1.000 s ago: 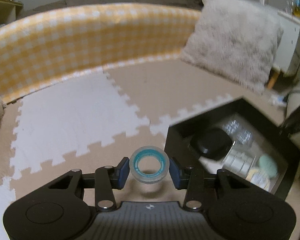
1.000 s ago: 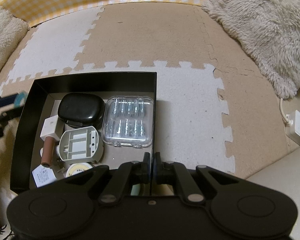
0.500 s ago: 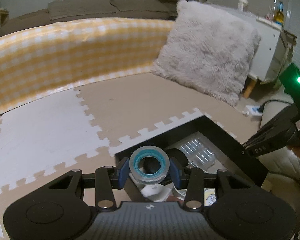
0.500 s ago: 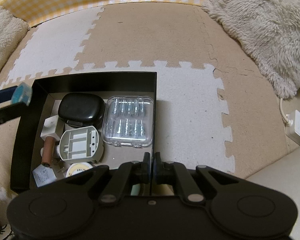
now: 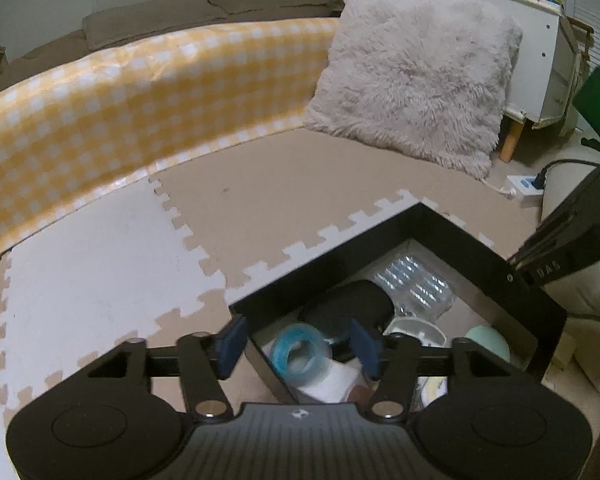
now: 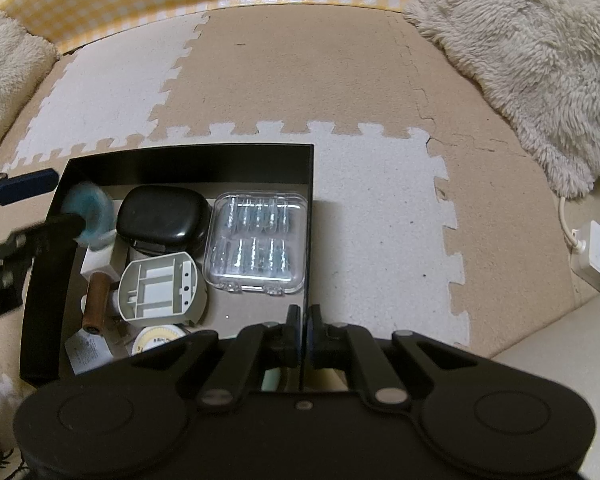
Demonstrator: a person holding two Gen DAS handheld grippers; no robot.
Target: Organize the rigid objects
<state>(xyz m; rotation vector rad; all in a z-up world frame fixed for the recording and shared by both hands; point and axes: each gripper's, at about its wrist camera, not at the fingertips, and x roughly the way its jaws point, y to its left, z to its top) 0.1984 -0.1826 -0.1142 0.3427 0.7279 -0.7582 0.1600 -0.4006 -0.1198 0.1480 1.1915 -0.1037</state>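
A clear tape roll with a blue core [image 5: 298, 354] is blurred, loose between the spread fingers of my left gripper [image 5: 300, 346], above the left corner of the black box [image 5: 496, 270]. It also shows in the right wrist view [image 6: 89, 210], over the box's far left corner [image 6: 188, 164]. My left gripper is open, its blue pads apart. My right gripper [image 6: 303, 330] is shut on the box's right wall [image 6: 309, 240]. Inside the box lie a black case [image 6: 164, 220], a clear plastic case [image 6: 256, 242], a grey oval part [image 6: 160, 290] and a brown cylinder [image 6: 96, 300].
Beige and white foam mat tiles [image 6: 300, 80] cover the floor. A yellow checked barrier [image 5: 120, 108] runs along the back. A fluffy pillow [image 5: 416, 68] leans at the right, another [image 6: 4, 76] at the left. A white power strip [image 6: 596, 256] lies at far right.
My left gripper moved right over the box and opened. The tape roll left its pads and is dropping into the box's left corner. My right gripper held still.
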